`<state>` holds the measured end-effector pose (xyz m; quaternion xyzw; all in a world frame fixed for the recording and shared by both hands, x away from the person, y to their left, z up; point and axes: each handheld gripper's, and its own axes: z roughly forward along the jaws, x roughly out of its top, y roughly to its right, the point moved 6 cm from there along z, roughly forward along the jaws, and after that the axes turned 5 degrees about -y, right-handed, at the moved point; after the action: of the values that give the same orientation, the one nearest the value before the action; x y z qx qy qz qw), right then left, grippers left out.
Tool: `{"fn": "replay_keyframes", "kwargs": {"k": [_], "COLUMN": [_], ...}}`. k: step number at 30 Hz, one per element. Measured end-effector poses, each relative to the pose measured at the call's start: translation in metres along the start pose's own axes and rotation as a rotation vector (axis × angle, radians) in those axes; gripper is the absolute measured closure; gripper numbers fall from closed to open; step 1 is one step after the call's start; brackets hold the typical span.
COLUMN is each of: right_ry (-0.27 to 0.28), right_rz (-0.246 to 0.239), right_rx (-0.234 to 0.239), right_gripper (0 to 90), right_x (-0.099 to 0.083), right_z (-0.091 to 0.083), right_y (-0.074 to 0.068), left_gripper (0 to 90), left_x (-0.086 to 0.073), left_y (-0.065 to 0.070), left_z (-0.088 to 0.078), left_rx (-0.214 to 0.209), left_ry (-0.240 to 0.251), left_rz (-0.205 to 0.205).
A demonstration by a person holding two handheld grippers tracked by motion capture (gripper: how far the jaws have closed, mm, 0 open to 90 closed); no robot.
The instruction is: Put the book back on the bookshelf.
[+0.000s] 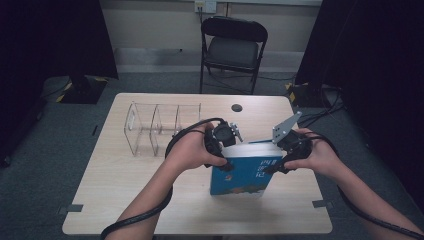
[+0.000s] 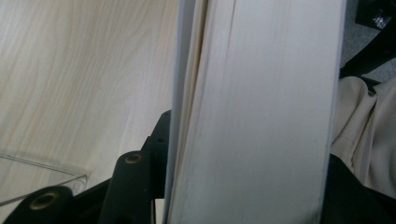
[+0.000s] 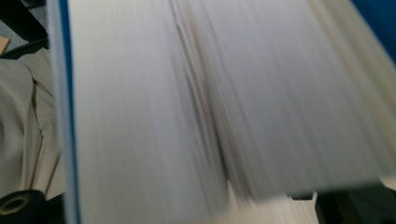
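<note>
On table (image 1: pixel 150 200): both grippers clamp upright blue book (image 1: pixel 240 175) | clear rack (image 1: pixel 160 127) left, chair (image 1: pixel 232 47) behind

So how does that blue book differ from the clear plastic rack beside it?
The blue book is opaque, with a coloured cover and pale page edges; the clear rack is see-through, showing the table through its dividers. The book is gripped at both sides by the left gripper and right gripper; the rack stands untouched. The book sits nearer the person, the rack farther back and left. Both stand upright on the table.
</note>
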<state>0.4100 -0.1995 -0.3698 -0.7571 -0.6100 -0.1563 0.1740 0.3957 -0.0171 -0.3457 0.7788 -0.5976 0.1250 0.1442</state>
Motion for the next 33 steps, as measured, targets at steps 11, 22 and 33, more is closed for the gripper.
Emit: {"fn": "replay_keyframes", "kwargs": {"k": [11,22,33], "right_ry": [0.052,0.116,0.150], "right_rz": [0.039,0.067,0.107], "right_rx": [-0.022,-0.056,-0.061], "right_gripper": [33.3,26.8,23.6], "right_x": [-0.013,-0.022,-0.041], "right_z": [-0.001,0.006,0.026], "right_y": [0.006,0.012,0.012], "left_gripper": [60.0,60.5,58.7], "left_x": [-0.008,-0.026,-0.023], "left_y": [0.005,0.001,-0.002], "left_z": [-0.005,-0.013,-0.011], "left_rx": [0.051,0.054,0.054], "left_ry": [-0.034,-0.056,-0.078], "left_rz": [-0.060,-0.130,-0.125]}}
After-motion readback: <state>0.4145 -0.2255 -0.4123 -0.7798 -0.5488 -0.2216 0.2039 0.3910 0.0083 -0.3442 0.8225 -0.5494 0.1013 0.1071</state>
